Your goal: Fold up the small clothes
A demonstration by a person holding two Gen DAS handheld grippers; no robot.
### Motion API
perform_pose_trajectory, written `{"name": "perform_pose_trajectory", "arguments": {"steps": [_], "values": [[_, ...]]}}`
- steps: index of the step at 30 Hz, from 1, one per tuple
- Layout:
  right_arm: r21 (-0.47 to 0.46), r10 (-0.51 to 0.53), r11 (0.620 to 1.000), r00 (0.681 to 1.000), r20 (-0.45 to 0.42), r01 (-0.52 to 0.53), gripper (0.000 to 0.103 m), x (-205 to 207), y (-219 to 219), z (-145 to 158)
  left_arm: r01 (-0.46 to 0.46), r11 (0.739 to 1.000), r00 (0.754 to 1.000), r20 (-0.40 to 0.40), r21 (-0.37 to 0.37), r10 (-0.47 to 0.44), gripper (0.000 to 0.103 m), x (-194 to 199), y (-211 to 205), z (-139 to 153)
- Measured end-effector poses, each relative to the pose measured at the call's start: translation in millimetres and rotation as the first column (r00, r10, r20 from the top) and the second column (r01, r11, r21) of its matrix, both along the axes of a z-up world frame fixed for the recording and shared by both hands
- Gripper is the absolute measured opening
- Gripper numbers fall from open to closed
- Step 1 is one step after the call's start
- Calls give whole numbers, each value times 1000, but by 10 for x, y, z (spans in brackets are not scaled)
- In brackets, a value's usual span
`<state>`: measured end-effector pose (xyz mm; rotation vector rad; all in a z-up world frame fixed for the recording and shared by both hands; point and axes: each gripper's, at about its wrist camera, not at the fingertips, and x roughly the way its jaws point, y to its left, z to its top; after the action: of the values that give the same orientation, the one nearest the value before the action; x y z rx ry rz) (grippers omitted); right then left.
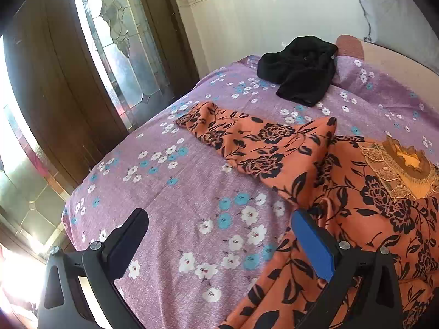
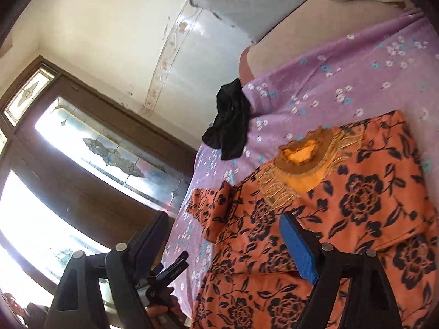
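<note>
Fingers [image 1: 312,244] spread, both grippers | orange dress [image 1: 343,192]: 1 | black garment [image 1: 299,68]: 1

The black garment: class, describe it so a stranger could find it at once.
Start at the bed with its purple flowered sheet. At the far end, beyond the orange floral dress, lies the black garment, crumpled. It alone is plain, dark and unpatterned.

No legible text, label, brand, number or sign in either view. Right wrist view: faint pale marking on the black body of the left gripper [image 2: 175,270], at about 7 o'clock in the frame; too small and blurred to read. Left wrist view carries no lettering at all.
</note>
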<state>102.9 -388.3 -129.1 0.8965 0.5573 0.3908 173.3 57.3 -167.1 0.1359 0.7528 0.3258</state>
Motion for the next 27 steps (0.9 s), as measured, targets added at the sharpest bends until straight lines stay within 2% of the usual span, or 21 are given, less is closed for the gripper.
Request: {"name": "perform_pose_trajectory", "arguments": {"steps": [3,6,8,9,10,12,14,18,21,24,27], "values": [[-3,-70,998,997,-25,70,84,-37,-300,-219,56,998,998,14,29,-57,103,79,-212,13],[24,-113,993,987,-116,117,83,57,-521,-445,88,995,996,-22,-45,-89,103,171,-295,-67],[26,-119,992,981,-153,125,83,126,-611,-522,144,985,987,-62,-94,-150,103,190,-374,-145],[13,-132,991,977,-166,136,82,129,-640,-558,174,978,980,-76,-114,-184,100,201,-401,-165],[10,-140,989,973,-181,144,82,160,-659,-589,186,974,978,-74,-128,-196,93,200,-404,-167],[39,-131,989,971,-202,142,83,182,-658,-703,177,973,981,-54,-147,-187,83,213,-296,-114],[50,-97,993,971,-221,110,82,234,-574,-769,137,973,988,-39,-187,-146,82,233,-87,-52],[-21,-41,999,968,-248,37,82,341,-312,-820,102,961,992,-42,-257,-116,82,227,205,-80],[-42,-37,999,963,-266,27,82,386,-221,-876,178,937,975,-72,-302,-208,74,222,108,-170],[-50,-45,998,958,-283,33,82,420,-194,-932,271,905,944,-92,-329,-317,74,264,-125,-250],[-61,-52,998,954,-297,35,82,429,-175,-973,284,905,922,-169,-316,-348,74,406,-364,-473]]}}
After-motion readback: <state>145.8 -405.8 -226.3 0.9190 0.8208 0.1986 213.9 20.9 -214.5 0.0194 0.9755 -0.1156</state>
